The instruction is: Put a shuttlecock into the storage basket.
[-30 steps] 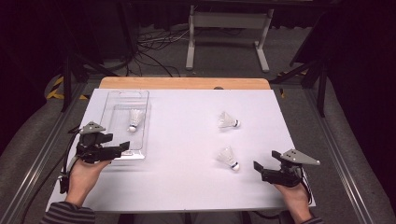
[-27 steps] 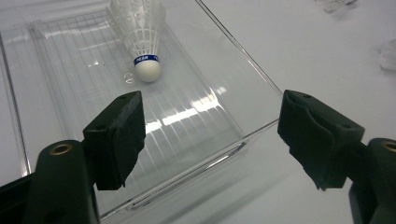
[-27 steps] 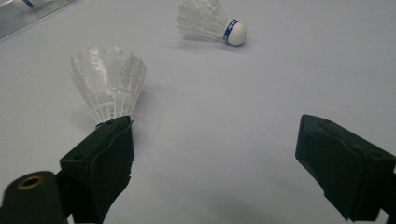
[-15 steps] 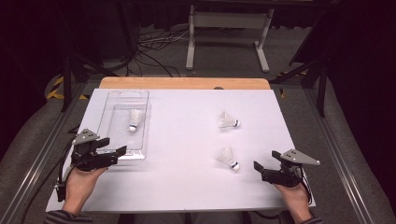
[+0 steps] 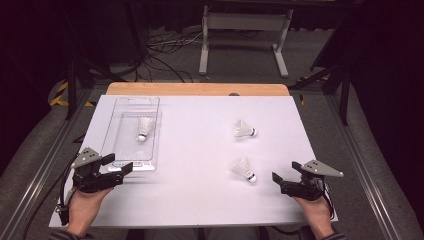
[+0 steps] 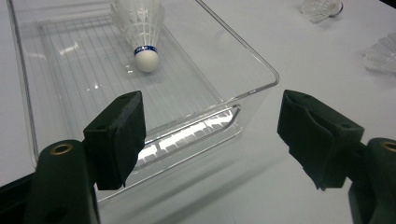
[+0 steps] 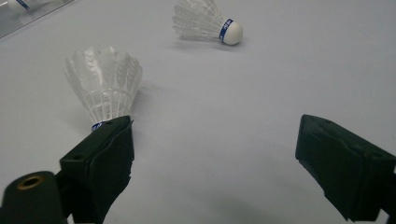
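Across the middle of the high view we see a white counter (image 5: 200, 165) with a strip of bare wood along its far edge, standing on grey floor in a dark room. Beyond it, cables (image 5: 160, 50) lie loose on the floor and a pale metal stand (image 5: 245, 30) rises at the back. On the far left part of the counter sits a clear plastic tray (image 5: 112, 145), long side running near to far, and one white shuttlecock (image 5: 144, 128) lies inside it, cork end towards us. Two more shuttlecocks lie on the bare surface to the right, well apart from the tray: the farther shuttlecock (image 5: 244, 130) with its cork pointing right, the nearer shuttlecock (image 5: 243, 169) with its cork pointing near and right.

Our left tongs (image 5: 116, 170) rest low at the near left, held in the left hand (image 5: 82, 207), their tips just beside the tray's near end. From the left gripper view they stand spread wide, with the tray's near right corner (image 6: 261, 79) between them and nothing pinched. Our right tongs (image 5: 280, 182) sit at the near right in the right hand (image 5: 315, 212), aimed left towards the nearer shuttlecock, which lies just beside their tips. From the right gripper view they are spread wide too, empty, with that shuttlecock's feathers (image 7: 105, 81) rising just beyond one jaw.
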Motion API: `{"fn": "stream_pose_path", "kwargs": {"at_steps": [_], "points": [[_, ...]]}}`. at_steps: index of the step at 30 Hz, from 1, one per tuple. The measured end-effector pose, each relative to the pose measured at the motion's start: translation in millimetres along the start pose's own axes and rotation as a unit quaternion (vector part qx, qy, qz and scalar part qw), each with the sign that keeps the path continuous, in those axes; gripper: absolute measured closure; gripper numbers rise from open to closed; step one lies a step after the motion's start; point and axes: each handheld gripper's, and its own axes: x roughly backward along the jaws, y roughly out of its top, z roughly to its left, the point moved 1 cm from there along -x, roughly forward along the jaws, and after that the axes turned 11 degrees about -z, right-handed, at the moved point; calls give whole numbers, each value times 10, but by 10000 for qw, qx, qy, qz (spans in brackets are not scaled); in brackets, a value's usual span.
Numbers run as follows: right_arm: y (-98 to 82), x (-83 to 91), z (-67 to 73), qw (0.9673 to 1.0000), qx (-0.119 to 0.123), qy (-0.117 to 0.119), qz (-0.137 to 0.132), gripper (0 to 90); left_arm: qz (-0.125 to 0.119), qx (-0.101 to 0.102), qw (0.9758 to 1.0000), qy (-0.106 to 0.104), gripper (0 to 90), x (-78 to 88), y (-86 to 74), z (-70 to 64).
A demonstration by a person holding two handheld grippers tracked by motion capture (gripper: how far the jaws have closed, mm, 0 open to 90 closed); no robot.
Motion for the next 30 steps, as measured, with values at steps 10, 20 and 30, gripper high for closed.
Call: {"fn": "stream_pose_path", "kwargs": {"at_steps": [10, 20, 30], "points": [[1, 4, -3, 10000, -5, -74, -7, 121, -171, -27, 9998, -101, 248, 71, -103, -29], [7, 20, -4, 9999, -43, -123, -45, 120, -260, 69, 9995, -137, 247, 116, -188, 10], [11, 32, -8, 9999, -65, -106, -95, 119, -236, 164, 9994, -166, 245, 131, -225, 51]]}}
